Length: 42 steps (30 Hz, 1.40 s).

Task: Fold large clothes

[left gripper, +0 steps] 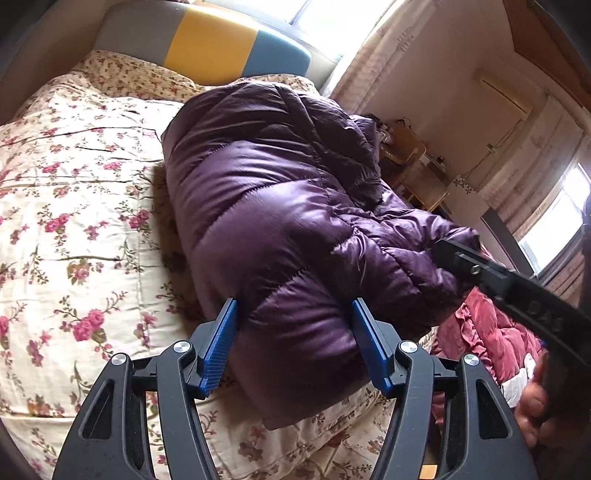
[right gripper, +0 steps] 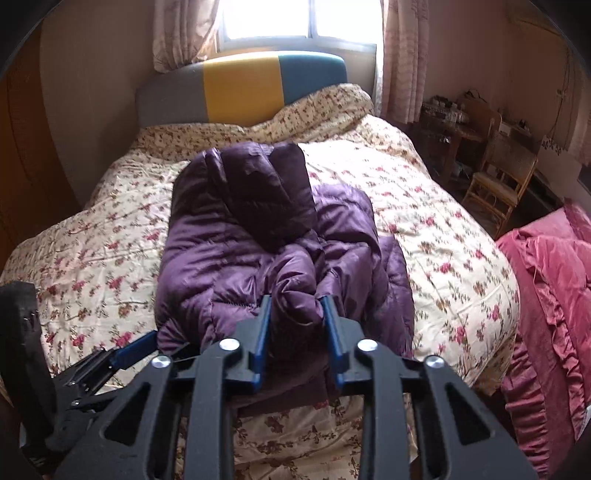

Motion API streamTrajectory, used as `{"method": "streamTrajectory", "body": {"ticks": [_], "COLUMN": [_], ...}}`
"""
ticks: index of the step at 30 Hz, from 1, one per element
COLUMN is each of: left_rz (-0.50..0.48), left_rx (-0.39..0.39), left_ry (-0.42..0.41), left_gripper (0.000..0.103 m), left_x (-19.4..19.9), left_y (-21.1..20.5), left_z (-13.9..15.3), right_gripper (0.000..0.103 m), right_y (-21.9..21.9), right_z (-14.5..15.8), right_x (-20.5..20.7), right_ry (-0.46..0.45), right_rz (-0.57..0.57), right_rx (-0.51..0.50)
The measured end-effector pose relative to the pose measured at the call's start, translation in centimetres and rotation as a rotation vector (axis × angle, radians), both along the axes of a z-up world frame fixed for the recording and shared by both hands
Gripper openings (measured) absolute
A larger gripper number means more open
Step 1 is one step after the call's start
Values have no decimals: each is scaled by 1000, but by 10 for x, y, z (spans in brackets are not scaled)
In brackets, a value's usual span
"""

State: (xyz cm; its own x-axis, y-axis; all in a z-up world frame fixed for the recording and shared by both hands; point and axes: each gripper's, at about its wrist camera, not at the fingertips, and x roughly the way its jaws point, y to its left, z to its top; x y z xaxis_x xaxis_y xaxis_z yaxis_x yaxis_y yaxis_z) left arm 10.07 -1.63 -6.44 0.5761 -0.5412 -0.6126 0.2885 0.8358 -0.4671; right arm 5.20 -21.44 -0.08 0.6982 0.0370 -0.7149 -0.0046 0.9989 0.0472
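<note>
A purple puffer jacket [left gripper: 266, 192] lies folded in a thick bundle on the floral bedspread [left gripper: 74, 206]. My left gripper [left gripper: 293, 306] has its blue fingers wide apart around the jacket's near edge, with the padded fabric bulging between them. In the right wrist view the jacket [right gripper: 236, 243] lies along the middle of the bed. My right gripper [right gripper: 295, 301] is shut on a bunched fold of the jacket at its near end. The left gripper [right gripper: 133, 349] shows at lower left there, at the jacket's corner. The right gripper's finger [left gripper: 480, 269] touches the jacket's right side in the left wrist view.
The bed has a grey, yellow and teal headboard [right gripper: 240, 88] under a bright window [right gripper: 295, 18]. A red ruffled cover [right gripper: 546, 295] lies at the right of the bed. A wooden chair [right gripper: 502, 177] and a cluttered table [right gripper: 450, 118] stand by the far right wall.
</note>
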Motion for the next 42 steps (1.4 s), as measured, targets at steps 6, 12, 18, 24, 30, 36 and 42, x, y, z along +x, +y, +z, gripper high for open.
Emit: {"method": "streamTrajectory", "body": {"ticks": [6, 12, 18, 24, 30, 36, 42], "left_rz": [-23, -48, -83, -148, -172, -176, -177], "left_rx": [7, 16, 47, 84, 102, 113, 121], "left_ry": [-14, -28, -45, -48, -20, -25, -34], "left_gripper": [62, 62, 62, 62, 61, 61, 61], "left_x": [-3, -3, -1, 6, 21, 22, 21], "left_y": [-7, -11, -18, -32, -40, -40, -41], "left_z": [-3, -7, -11, -19, -31, -31, -27], "right_gripper": [19, 18, 18, 18, 18, 19, 22], "right_y": [-7, -12, -16, -26, -33, -38, -33], "right_z": [-20, -44, -67, -100, -110, -100, -79], "right_x": [2, 5, 10, 20, 23, 19, 14], "right_ry": [51, 97, 134, 163, 151, 158, 137], "right_rz": [-27, -48, -68, -88, -84, -104, -119], "right_rx": [9, 7, 2, 5, 27, 35, 1]}}
